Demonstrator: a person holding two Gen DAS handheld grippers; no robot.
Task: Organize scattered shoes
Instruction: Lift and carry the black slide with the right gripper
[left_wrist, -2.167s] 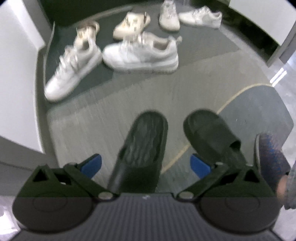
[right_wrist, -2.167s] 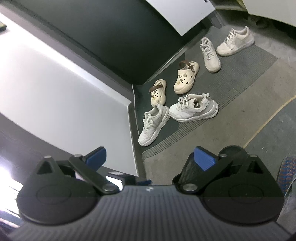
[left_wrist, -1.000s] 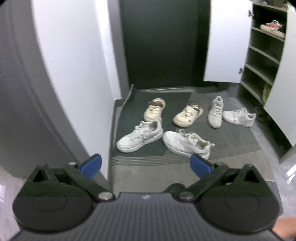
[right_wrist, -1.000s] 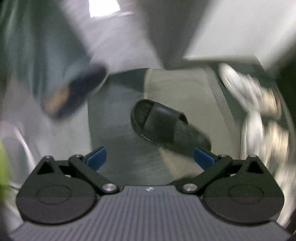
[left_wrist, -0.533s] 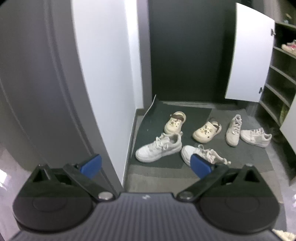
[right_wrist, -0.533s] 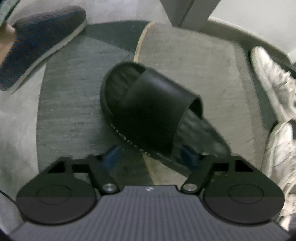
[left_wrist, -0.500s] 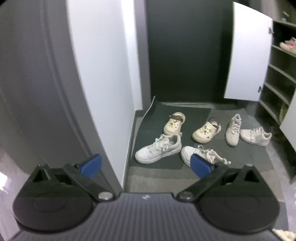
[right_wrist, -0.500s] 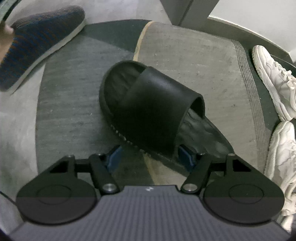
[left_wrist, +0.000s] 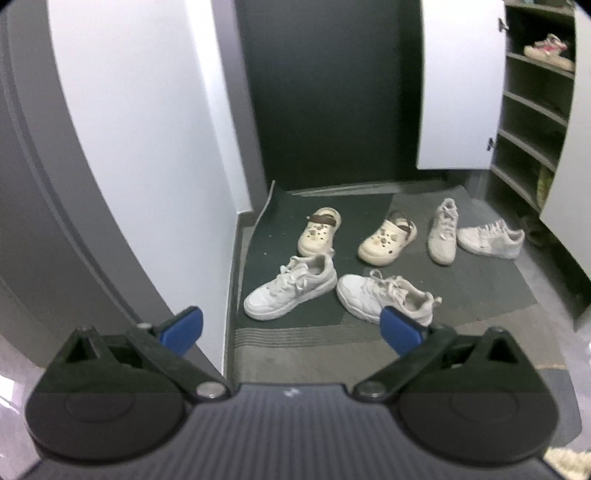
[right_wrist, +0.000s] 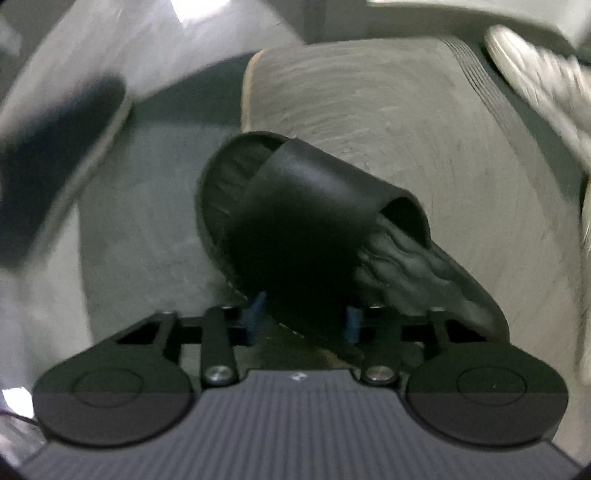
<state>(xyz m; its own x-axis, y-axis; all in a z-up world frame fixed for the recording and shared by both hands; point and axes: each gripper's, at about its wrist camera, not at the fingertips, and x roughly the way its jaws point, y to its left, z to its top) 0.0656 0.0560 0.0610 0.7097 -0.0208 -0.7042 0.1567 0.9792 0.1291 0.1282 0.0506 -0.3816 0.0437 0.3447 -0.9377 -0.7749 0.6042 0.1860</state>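
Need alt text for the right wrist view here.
The right gripper has its jaws shut on the near edge of a black rubber slide sandal above a grey floor mat. A blurred white sneaker lies at upper right.

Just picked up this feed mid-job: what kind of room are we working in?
Probably a home entryway. White sneakers and cream clogs lie scattered on a dark floor mat beside an open shoe cabinet with shelves. The right gripper is closed on a black slide sandal.

The right gripper (right_wrist: 303, 319) now pinches the black slide sandal's (right_wrist: 314, 236) strap, its blue pads (right_wrist: 255, 312) drawn in from wide apart.
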